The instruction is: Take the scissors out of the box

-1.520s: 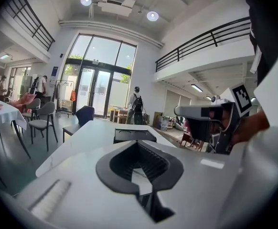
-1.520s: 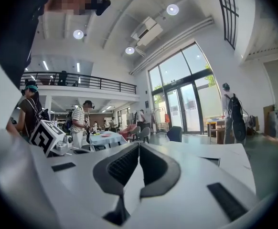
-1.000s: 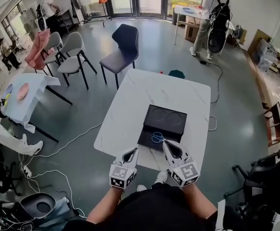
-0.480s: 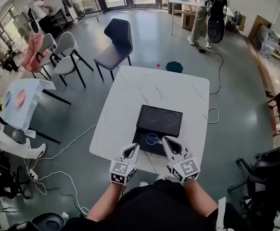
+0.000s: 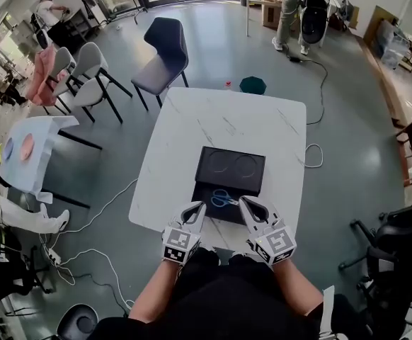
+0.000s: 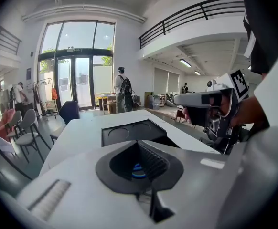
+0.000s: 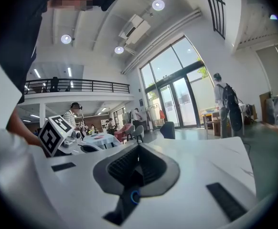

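A black box (image 5: 229,169) lies open on the white table (image 5: 185,140), its lid flat behind the tray. Blue-handled scissors (image 5: 222,198) lie in the tray nearest me. My left gripper (image 5: 199,206) is shut and empty, just left of the tray's near corner. My right gripper (image 5: 243,202) is also shut and empty, its tip close to the right of the scissors but apart from them. In the left gripper view the lid (image 6: 129,130) shows beyond the closed left gripper (image 6: 139,143), with the right gripper (image 6: 203,99) at the right. The scissors are hidden in both gripper views.
Dark and grey chairs (image 5: 162,52) stand beyond the table's far side, next to a green stool (image 5: 253,85). A small table (image 5: 29,151) with plates is at the left. Cables (image 5: 100,211) cross the floor. A person with a backpack (image 5: 312,6) stands far off.
The head view has shifted, so the table sits higher in the picture. Both grippers have sunk slightly near the table's front edge. The scissors lie unmoved in the box.
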